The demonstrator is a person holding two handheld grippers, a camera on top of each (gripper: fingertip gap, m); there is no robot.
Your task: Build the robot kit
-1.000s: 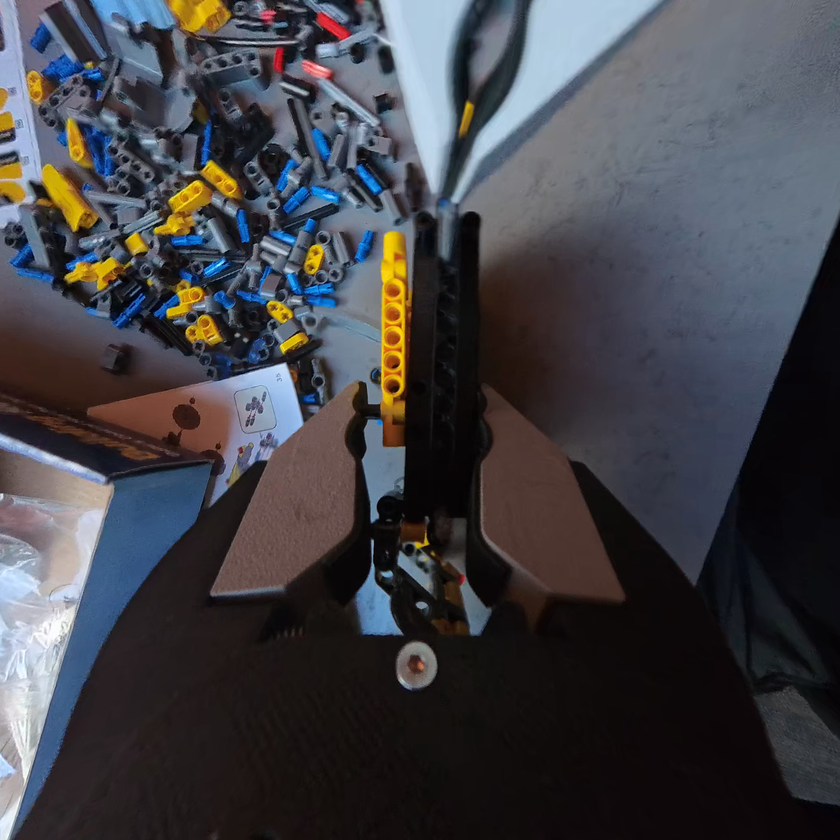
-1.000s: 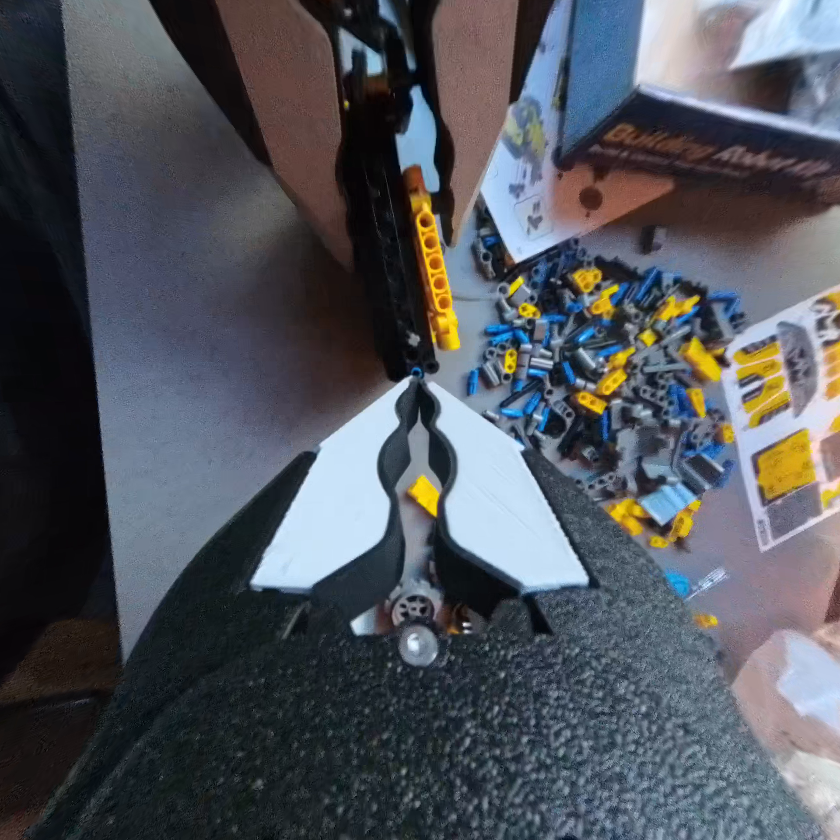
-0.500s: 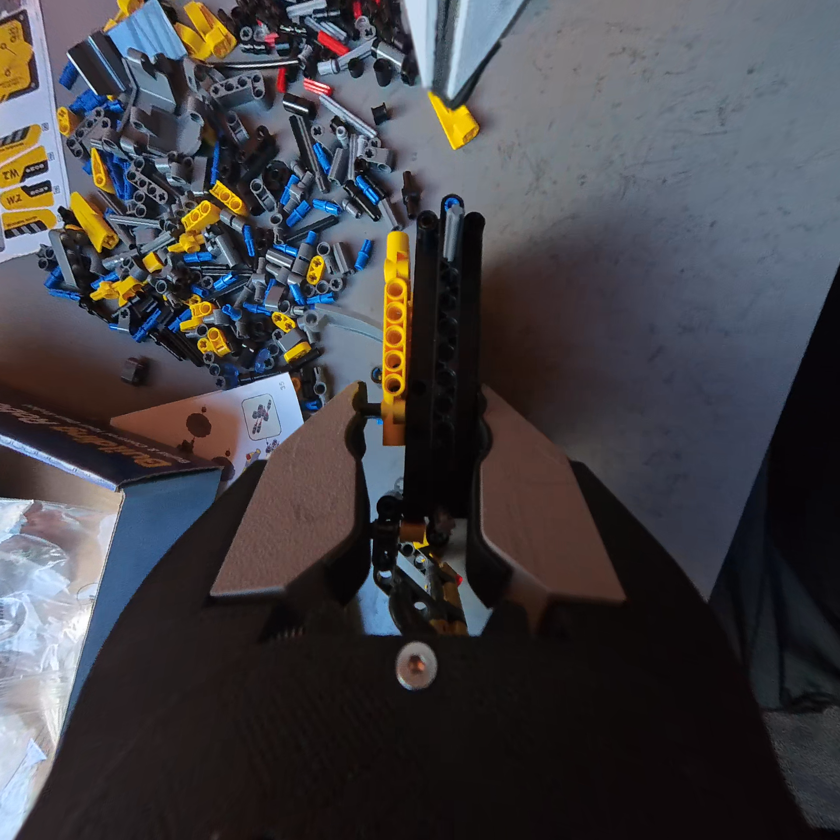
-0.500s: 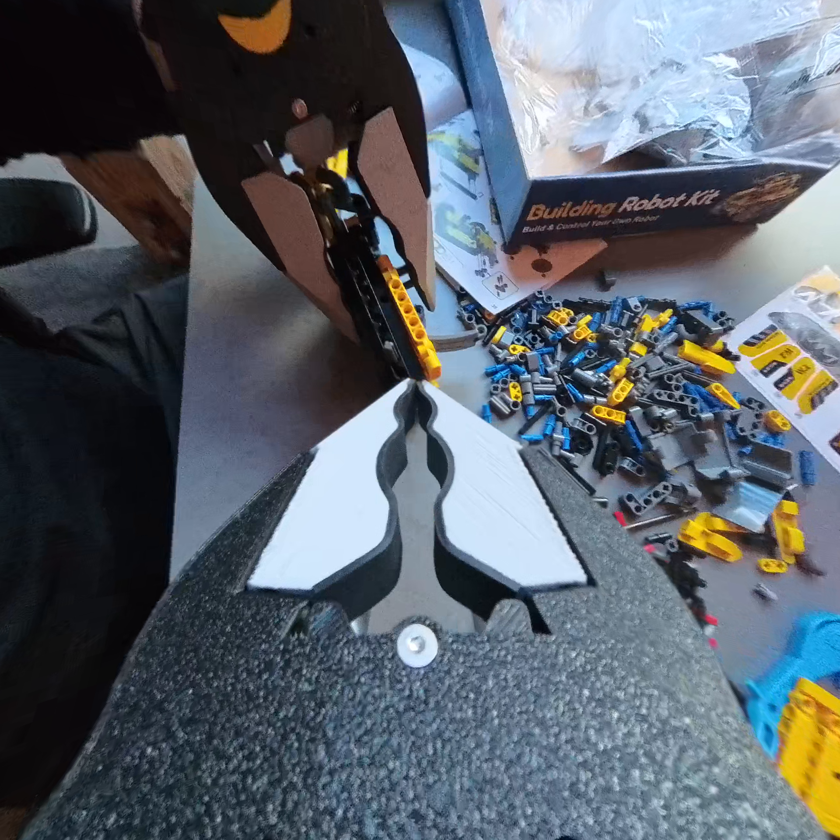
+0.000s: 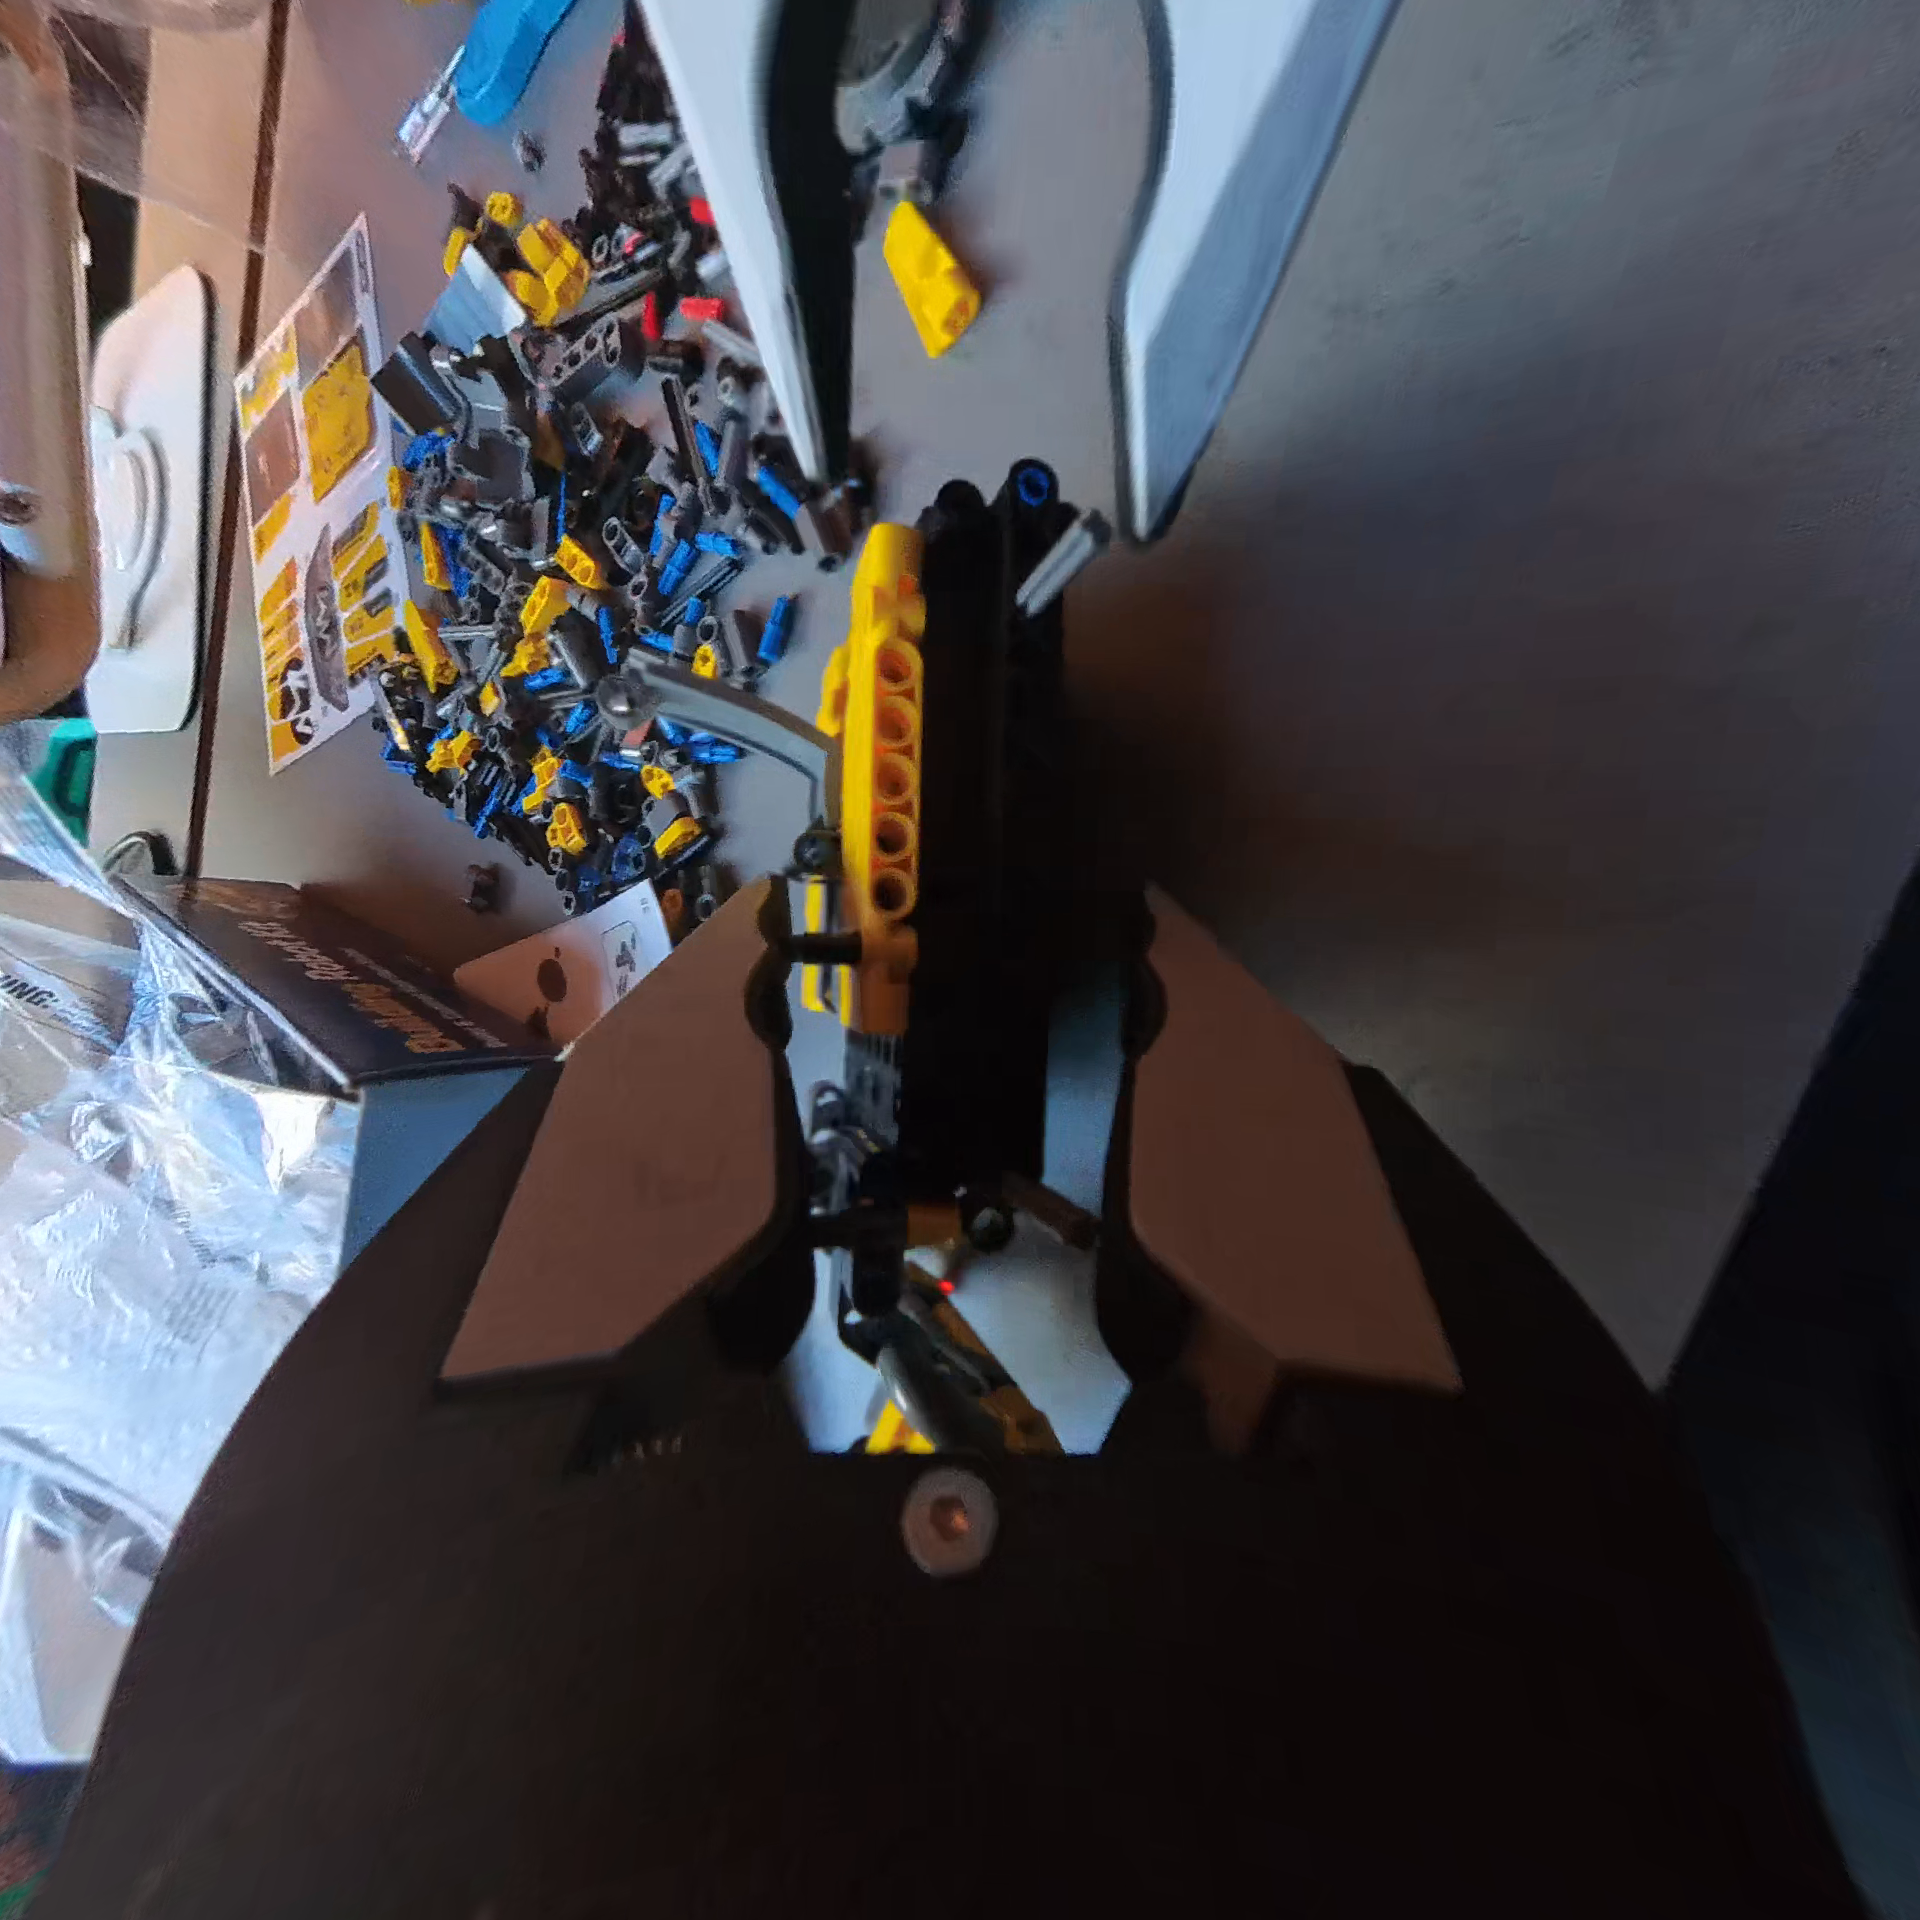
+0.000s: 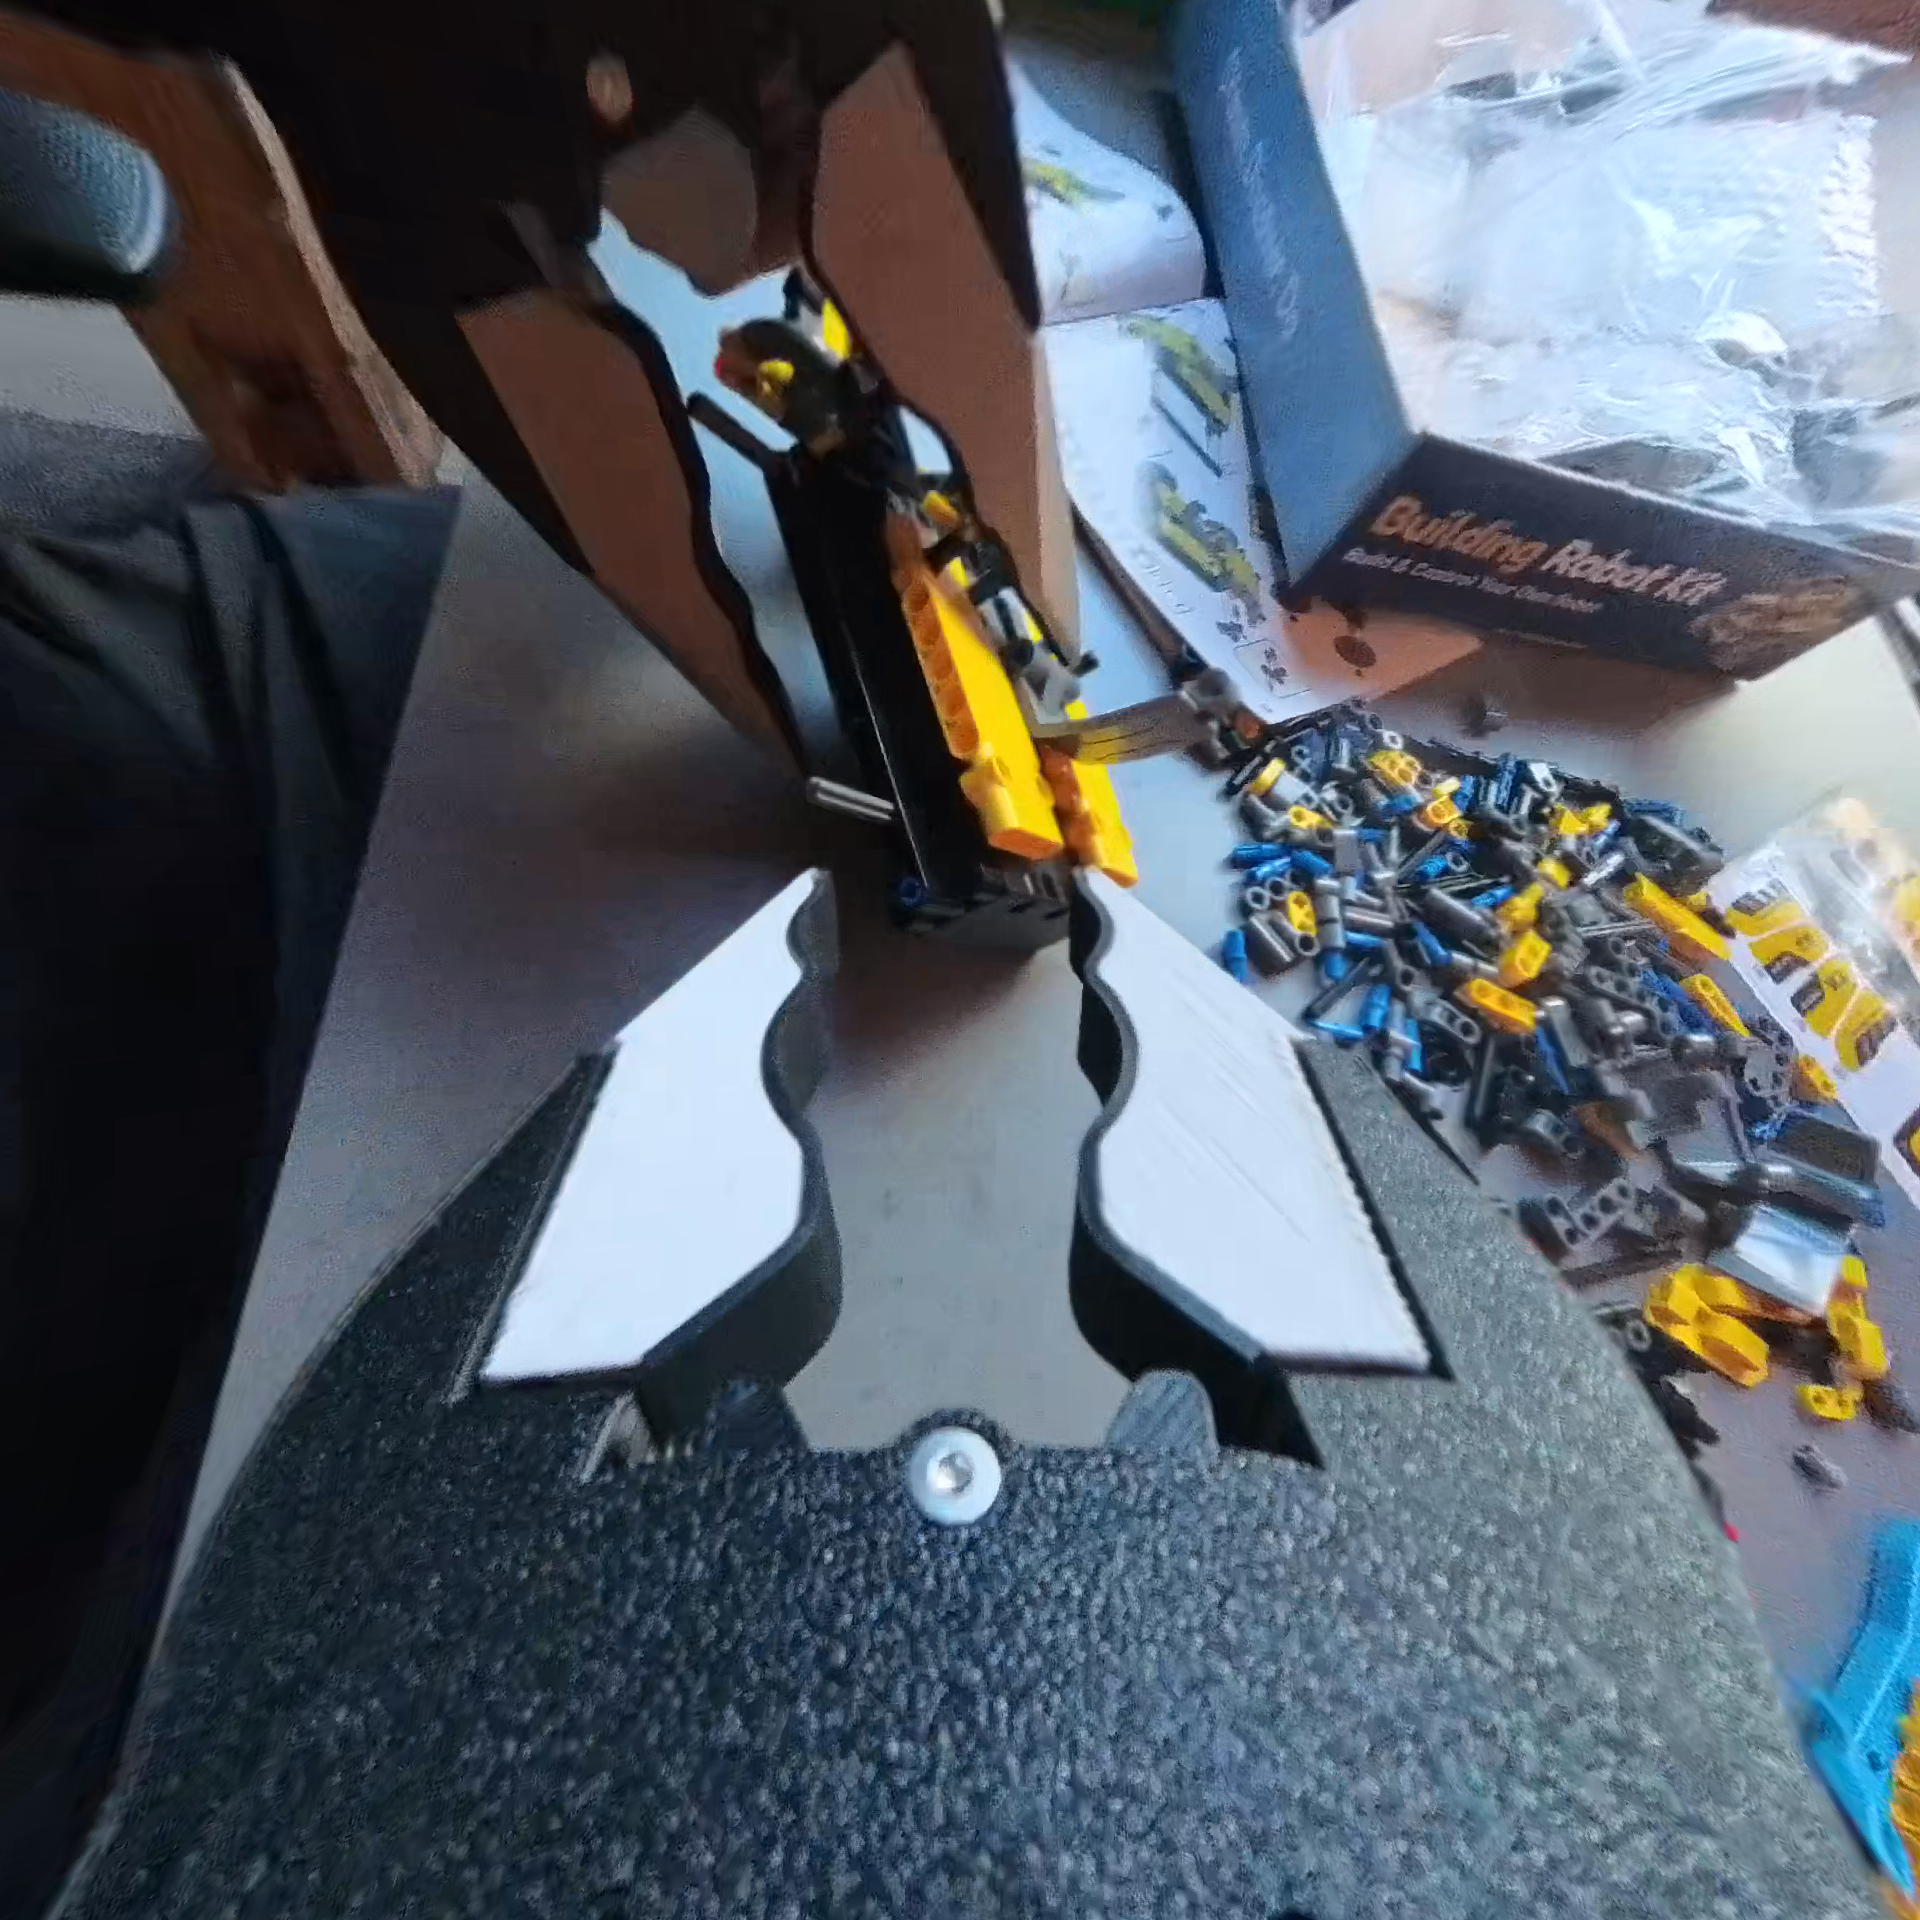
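My left gripper point(image 5: 956, 914) has brown fingers and is shut on a long black-and-yellow beam assembly point(image 5: 977, 748) that sticks out forward over the grey table point(image 5: 1455, 623). A grey curved piece point(image 5: 727, 717) hangs off the assembly's left side. My right gripper point(image 6: 951, 894) has white fingers point(image 6: 1195, 1122) and is open and empty. Its tips flank the free end of the assembly point(image 6: 966, 748) without clearly touching it. In the left wrist view the right gripper point(image 5: 987, 499) comes in from the top. A small yellow piece point(image 5: 930, 281) lies on the table between its fingers.
A pile of small blue, yellow, grey and black parts point(image 6: 1507, 987) lies right of the grippers. Behind it are a dark blue box point(image 6: 1558, 582) holding plastic bags point(image 6: 1610, 208), an instruction booklet point(image 6: 1174, 468) and a sticker sheet point(image 5: 312, 499). A person's dark clothing point(image 6: 156, 831) is at the left. Across from one pair of fingers to the other is roughly 6 centimeters.
My right gripper has gone from shut to open, and its tips now sit either side of the assembly's end. The held assembly has turned, showing the grey curved piece.
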